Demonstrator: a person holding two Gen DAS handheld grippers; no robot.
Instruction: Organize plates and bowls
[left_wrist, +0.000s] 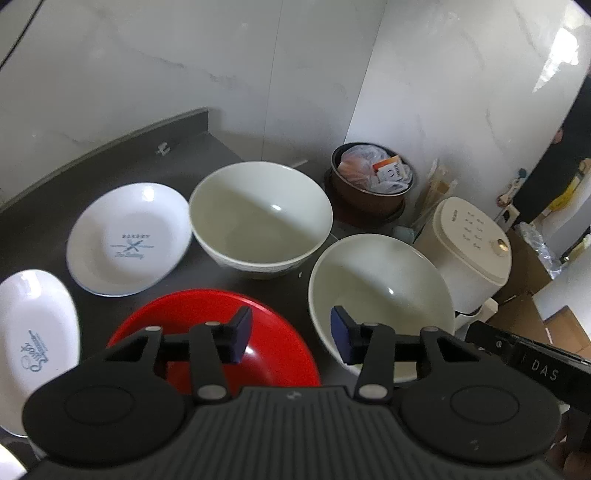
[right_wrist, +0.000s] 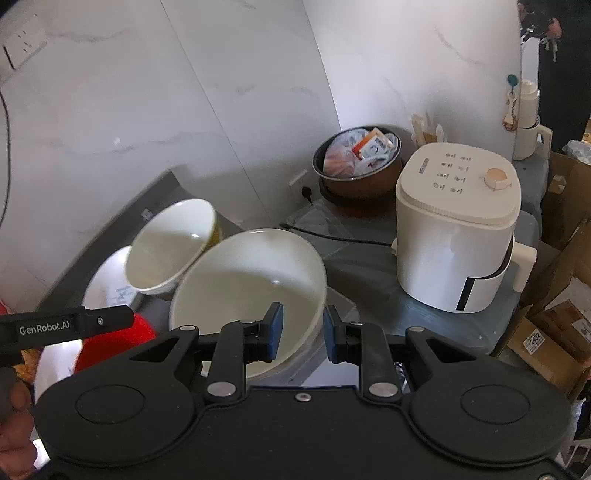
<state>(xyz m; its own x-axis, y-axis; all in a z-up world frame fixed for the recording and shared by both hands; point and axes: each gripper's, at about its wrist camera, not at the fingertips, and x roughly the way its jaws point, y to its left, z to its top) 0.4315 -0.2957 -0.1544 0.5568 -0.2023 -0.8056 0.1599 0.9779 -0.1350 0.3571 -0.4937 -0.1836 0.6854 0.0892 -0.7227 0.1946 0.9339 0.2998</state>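
Straddling the near cream bowl's (right_wrist: 247, 291) rim, my right gripper (right_wrist: 303, 332) isn't clamped yet; a thin-rim pinch could slip and knock the far bowl (right_wrist: 170, 247). Left gripper (left_wrist: 291, 338) hangs released, empty, between the red plate (left_wrist: 207, 317) and that bowl.

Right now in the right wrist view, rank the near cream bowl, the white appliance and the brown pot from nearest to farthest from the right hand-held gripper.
1. Near cream bowl: its rim sits between the open fingers of the right hand-held gripper.
2. White appliance: farther back, to the right.
3. Brown pot: farthest, against the wall behind it.
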